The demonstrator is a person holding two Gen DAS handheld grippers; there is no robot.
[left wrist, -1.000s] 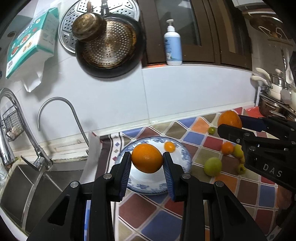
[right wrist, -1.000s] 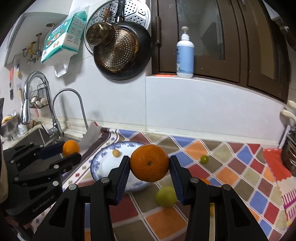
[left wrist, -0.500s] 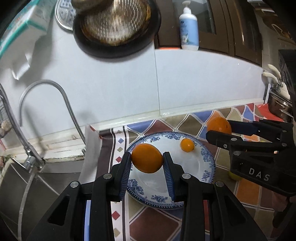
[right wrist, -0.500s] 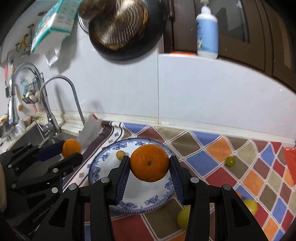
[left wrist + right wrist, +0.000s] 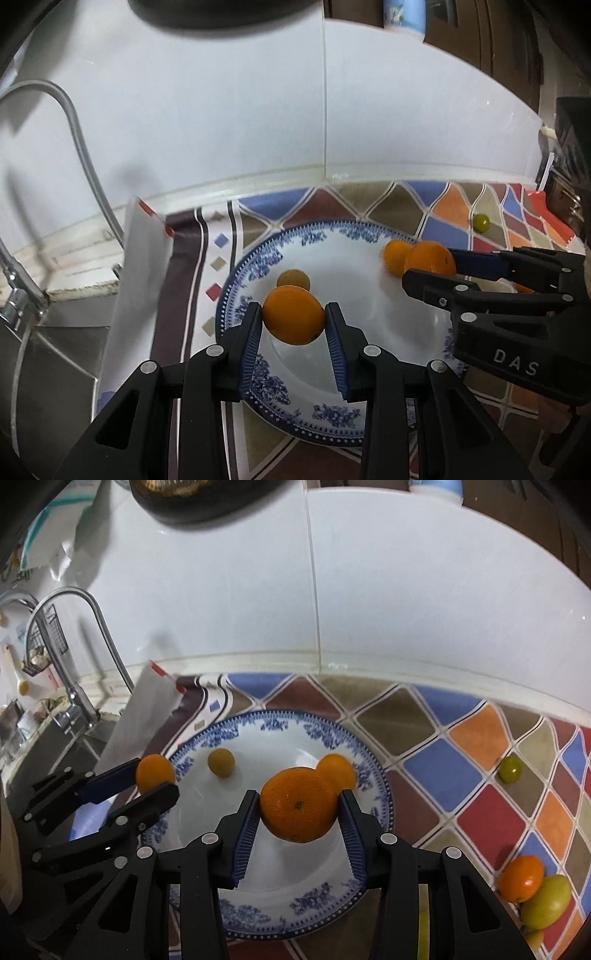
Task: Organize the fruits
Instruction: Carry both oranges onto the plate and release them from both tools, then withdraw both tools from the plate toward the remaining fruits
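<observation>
Your left gripper point(image 5: 293, 321) and right gripper point(image 5: 298, 805) each pinch a firm, round, roll-prone orange mid-girth; release low above the plate point(image 5: 280, 871).

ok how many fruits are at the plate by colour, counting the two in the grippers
orange: 3 (left orange in left gripper, right orange in right gripper, small orange on plate)
yellow: 1 (small yellow fruit on plate)
total: 4
</observation>
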